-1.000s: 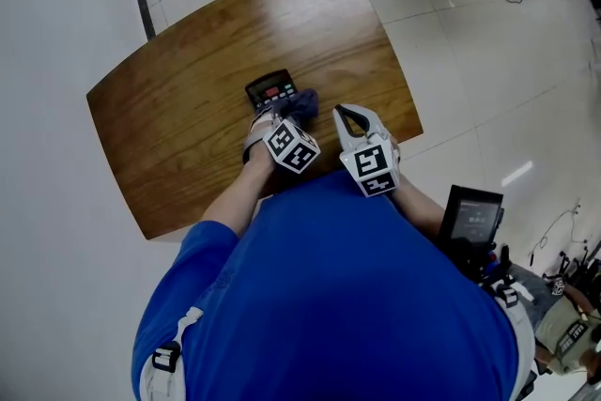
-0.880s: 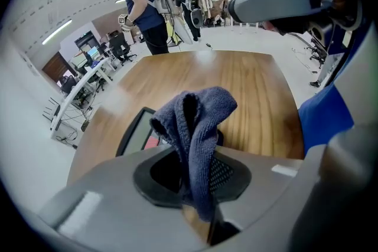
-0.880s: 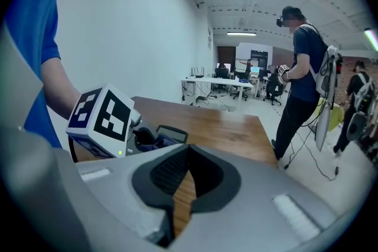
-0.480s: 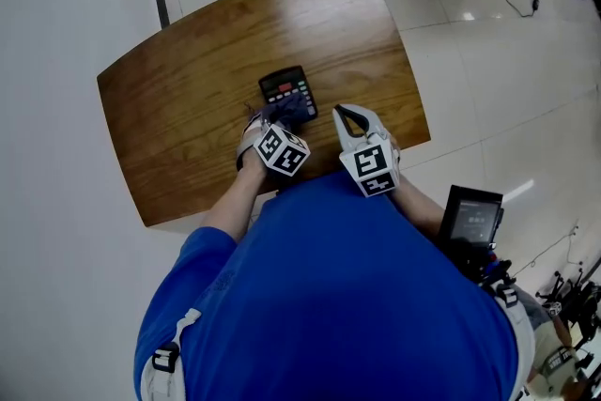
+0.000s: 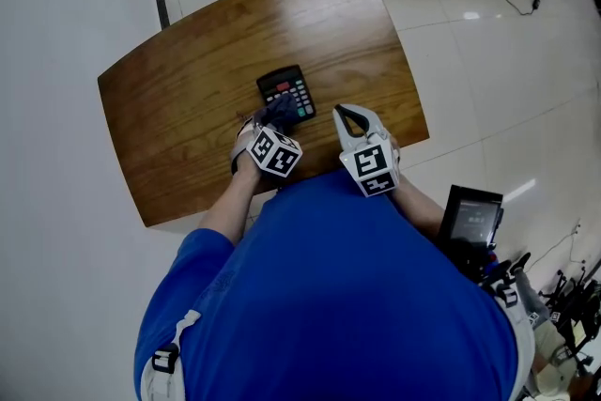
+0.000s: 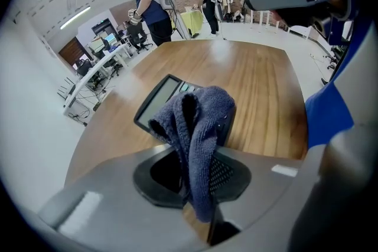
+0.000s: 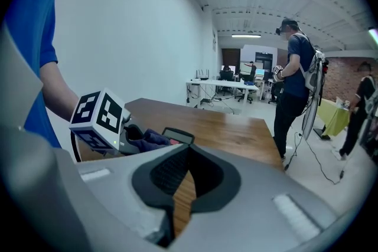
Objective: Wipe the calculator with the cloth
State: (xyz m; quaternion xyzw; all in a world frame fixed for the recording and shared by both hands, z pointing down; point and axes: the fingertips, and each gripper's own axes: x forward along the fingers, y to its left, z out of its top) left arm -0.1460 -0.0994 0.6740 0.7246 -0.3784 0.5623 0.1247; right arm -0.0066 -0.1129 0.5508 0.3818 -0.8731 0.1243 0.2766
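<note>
Dragged toward 7 o'clock, the cloth (image 5: 280,114) sits on the near edge of the calculator (image 5: 289,89), clenched in my left hand-held gripper (image 5: 267,125) (my right hand-held gripper (image 5: 344,115) is closed, empty).

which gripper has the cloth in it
The left gripper, shut on the dark blue cloth at the calculator; the right gripper is shut on nothing.

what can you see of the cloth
The cloth is dark blue-grey with a coarse knitted weave, bunched into soft folds rather than spread flat. The left hand-held gripper has its jaws shut on one gathered part. The rest bulges forward past the jaws and drapes over the near end of the black calculator, hiding most of its keys in the left gripper view. It looks dry and limp.
</note>
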